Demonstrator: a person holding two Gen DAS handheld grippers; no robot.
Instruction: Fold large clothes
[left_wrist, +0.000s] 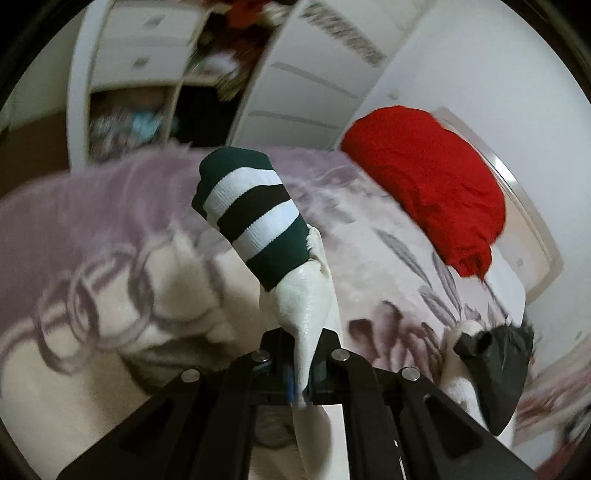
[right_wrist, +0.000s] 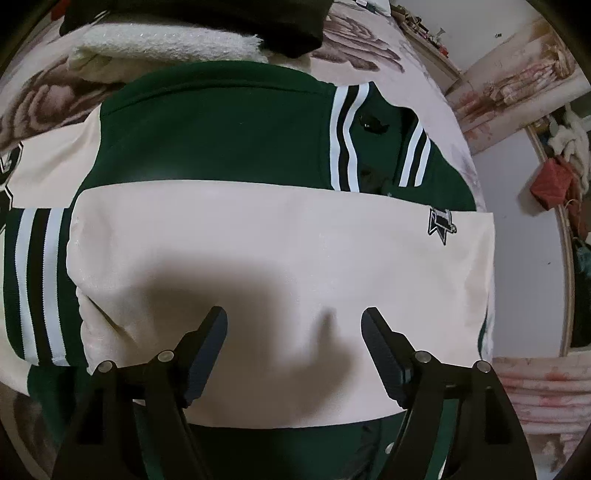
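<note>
In the left wrist view my left gripper (left_wrist: 301, 384) is shut on the cream sleeve (left_wrist: 306, 306) of a green varsity jacket. The sleeve rises away from the jaws, and its green, white and black striped cuff (left_wrist: 251, 218) hangs in the air above the bed. In the right wrist view the jacket (right_wrist: 221, 133) lies flat on the bed with its other cream sleeve (right_wrist: 277, 240) folded across the green body. My right gripper (right_wrist: 295, 332) points down over that sleeve, open, with nothing between its fingers.
A lilac floral blanket (left_wrist: 92, 229) covers the bed. A red garment (left_wrist: 428, 181) lies at its far right. A white wardrobe (left_wrist: 295, 85) stands open behind. A white fluffy garment (right_wrist: 166, 48) and a black one (right_wrist: 240, 22) lie just beyond the jacket.
</note>
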